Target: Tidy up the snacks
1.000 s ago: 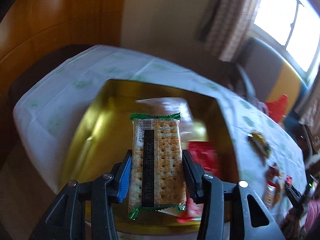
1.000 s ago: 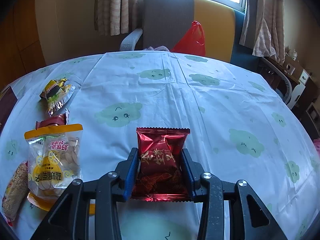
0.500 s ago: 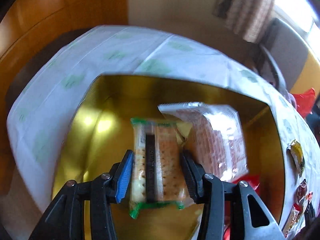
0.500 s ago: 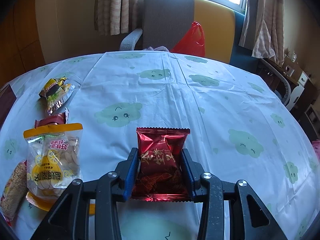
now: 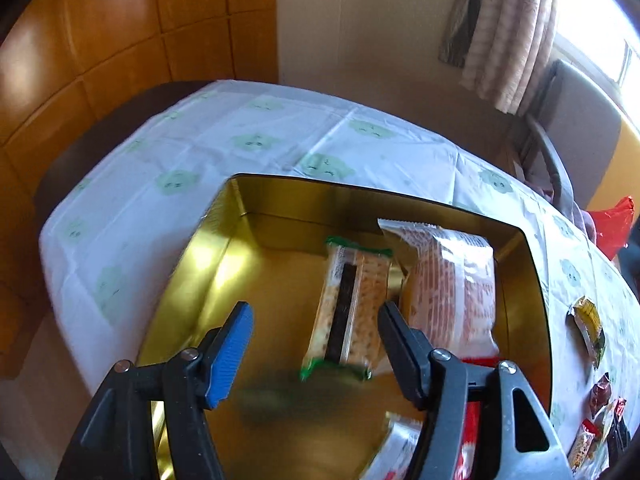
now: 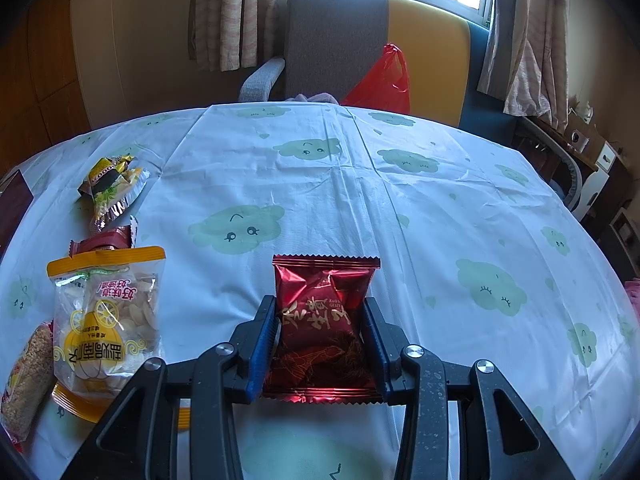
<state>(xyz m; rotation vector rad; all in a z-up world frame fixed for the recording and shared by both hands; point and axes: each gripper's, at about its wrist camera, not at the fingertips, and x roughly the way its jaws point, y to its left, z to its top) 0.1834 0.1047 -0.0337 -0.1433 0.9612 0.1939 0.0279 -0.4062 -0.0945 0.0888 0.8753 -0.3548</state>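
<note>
1. Snacks sit in two places from where I watch: some in the gold tin under my left gripper, the rest loose on the cloud-print tablecloth ahead of my right gripper.
2. My left jaws stand wide apart and hold nothing.
3. Between them and a little ahead, the green-edged cracker pack lies on the tin floor, closer to the right-hand finger than to the blue-padded one; I cannot tell whether it touches that finger.
4. Just beyond the right-hand finger, a clear pack with red print lies against the cracker pack's side, inside the same tin.
5. My right jaws are clamped on a dark red foil packet, one pad on each long side, its crimped top edge pointing away from me.
6. Left of those jaws, a yellow-topped clear bag of pale slices lies flat on the cloth.
7. Farther ahead on that side lies a gold and black wrapper, apart from the bag.
</note>
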